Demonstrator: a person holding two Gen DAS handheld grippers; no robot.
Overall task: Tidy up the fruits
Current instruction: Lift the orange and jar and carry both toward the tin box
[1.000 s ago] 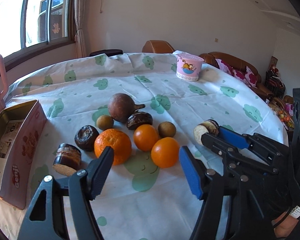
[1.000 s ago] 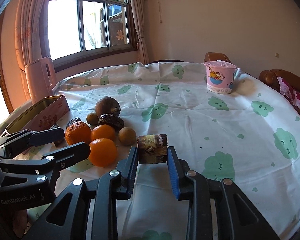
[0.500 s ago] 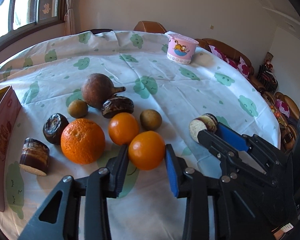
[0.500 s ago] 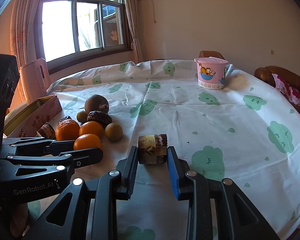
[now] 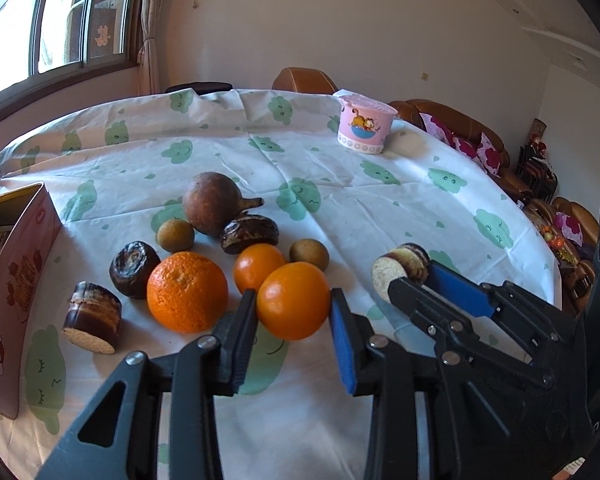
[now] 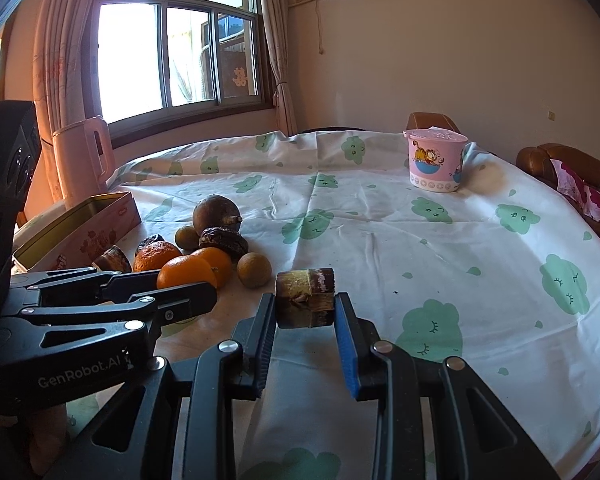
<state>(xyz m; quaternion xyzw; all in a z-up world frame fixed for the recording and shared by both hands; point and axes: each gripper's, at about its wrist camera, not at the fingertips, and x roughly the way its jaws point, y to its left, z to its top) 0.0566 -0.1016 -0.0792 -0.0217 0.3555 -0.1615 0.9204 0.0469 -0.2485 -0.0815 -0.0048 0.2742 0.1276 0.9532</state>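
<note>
My left gripper (image 5: 293, 308) is shut on a small orange (image 5: 293, 301) and holds it a little above the cloth. Behind it lie a big orange (image 5: 187, 297), another small orange (image 5: 258, 266), a brown round fruit (image 5: 212, 204), two small green-brown fruits (image 5: 175, 235) and dark shrivelled pieces (image 5: 134, 263). My right gripper (image 6: 305, 312) is shut on a cut brown-and-cream chunk (image 6: 305, 302), also seen in the left wrist view (image 5: 400, 266). A similar chunk (image 5: 93, 318) lies at the left.
An open pink tin (image 5: 16, 276) stands at the left table edge. A pink cartoon cup (image 6: 435, 164) stands at the far right of the round table's cloth (image 6: 380, 220). A pink jug (image 6: 80, 160) stands by the window. Sofas lie beyond.
My left gripper moved in, closed on the front small orange and lifted it slightly. My right gripper stayed shut on the chunk, nearly still.
</note>
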